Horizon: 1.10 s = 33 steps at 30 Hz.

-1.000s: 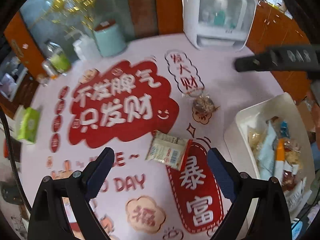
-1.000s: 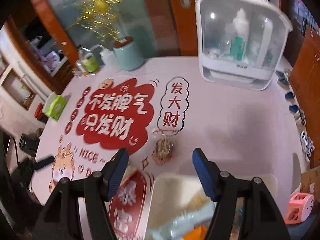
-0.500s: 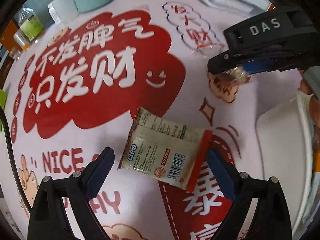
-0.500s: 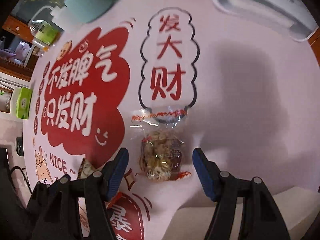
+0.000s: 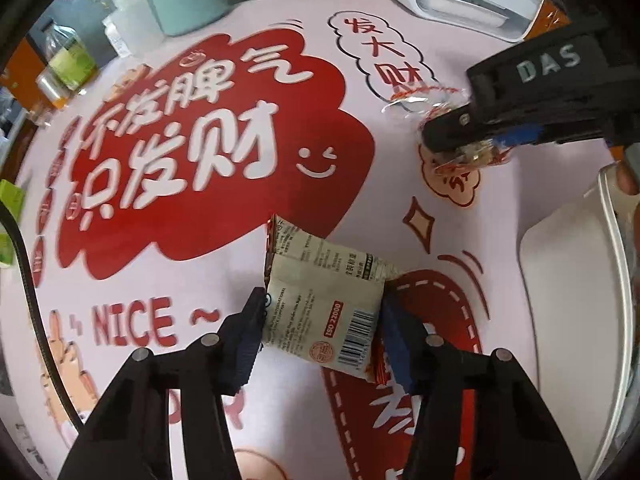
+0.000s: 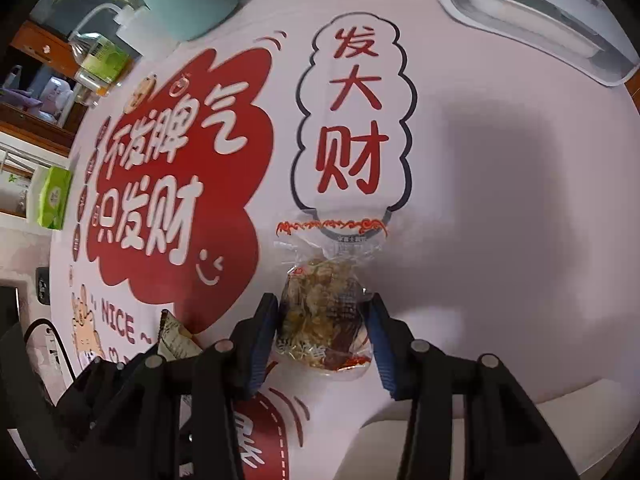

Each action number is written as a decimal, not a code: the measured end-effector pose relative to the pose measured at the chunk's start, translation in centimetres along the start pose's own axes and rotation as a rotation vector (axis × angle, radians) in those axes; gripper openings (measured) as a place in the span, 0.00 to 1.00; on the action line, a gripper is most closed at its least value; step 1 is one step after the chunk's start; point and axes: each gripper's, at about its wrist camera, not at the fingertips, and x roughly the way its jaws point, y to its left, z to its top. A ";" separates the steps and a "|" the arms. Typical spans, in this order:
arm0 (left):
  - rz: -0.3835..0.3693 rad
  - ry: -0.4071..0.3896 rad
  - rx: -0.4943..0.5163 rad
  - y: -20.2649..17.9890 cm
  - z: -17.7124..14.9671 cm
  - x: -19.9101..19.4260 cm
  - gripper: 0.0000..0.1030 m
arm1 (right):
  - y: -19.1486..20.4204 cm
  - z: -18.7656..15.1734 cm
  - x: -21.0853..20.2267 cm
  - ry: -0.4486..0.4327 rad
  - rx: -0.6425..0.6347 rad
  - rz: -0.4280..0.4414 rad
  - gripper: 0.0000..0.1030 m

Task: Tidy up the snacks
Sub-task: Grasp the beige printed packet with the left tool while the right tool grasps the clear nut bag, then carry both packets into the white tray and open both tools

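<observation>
**A:** While both sets of jaws are closing, each has a snack between its pads. The left gripper (image 5: 322, 330) pinches the beige barcode-printed snack packet (image 5: 320, 312), pads on both side edges. The right gripper (image 6: 324, 338) is on the clear-wrapped snack (image 6: 320, 312), left pad touching, right pad at the wrapper's edge. Both snacks lie on the printed tablecloth (image 5: 224, 264).

**B:** Risks?

**A:** 2. The beige packet is already buckling between the left pads, its far end folded up; further squeeze could pop it out upward or crush the contents. The clear wrapper is slick and loose, so the right pads may catch film only and it slides on lift.

**B:** Drop-off?

**A:** Probably the white tray (image 5: 568, 280), right of the left gripper and just in front of the right one's base. Only rim and wall visible now, contents unseen.

**B:** View differences?

**A:** The left view shows the right gripper from the side, over its snack, plus a fingertip of the person at the tray rim. The right view shows the wrapper's twisted neck and red-printed seal ahead of its pads, and only a corner of the beige packet.
</observation>
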 end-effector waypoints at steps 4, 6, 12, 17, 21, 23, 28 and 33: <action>0.025 -0.048 -0.015 0.1 -0.9 -2.6 0.51 | 0.4 -1.0 -2.6 -0.075 -0.016 0.023 0.44; 0.032 -0.078 -0.030 0.5 -1.3 -4.8 0.51 | 0.7 -1.7 -4.2 -0.113 -0.027 0.028 0.44; 0.028 -0.158 -0.080 1.2 -2.6 -11.4 0.51 | 1.3 -5.1 -10.5 -0.240 -0.047 0.053 0.44; 0.001 -0.195 -0.097 0.5 -4.1 -15.6 0.51 | 1.4 -9.3 -15.1 -0.331 -0.037 0.051 0.44; 0.004 -0.218 -0.069 -1.4 -5.4 -17.9 0.51 | 1.0 -13.2 -18.9 -0.423 -0.044 -0.010 0.44; -0.007 -0.222 -0.050 -2.6 -5.8 -18.7 0.51 | 0.6 -15.5 -20.6 -0.477 -0.053 -0.077 0.44; -0.041 -0.246 0.009 -5.9 -6.5 -20.3 0.51 | -1.6 -20.8 -23.2 -0.519 -0.026 -0.151 0.44; -0.081 -0.255 0.086 -10.0 -6.9 -20.7 0.51 | -3.8 -25.3 -23.4 -0.520 0.038 -0.222 0.44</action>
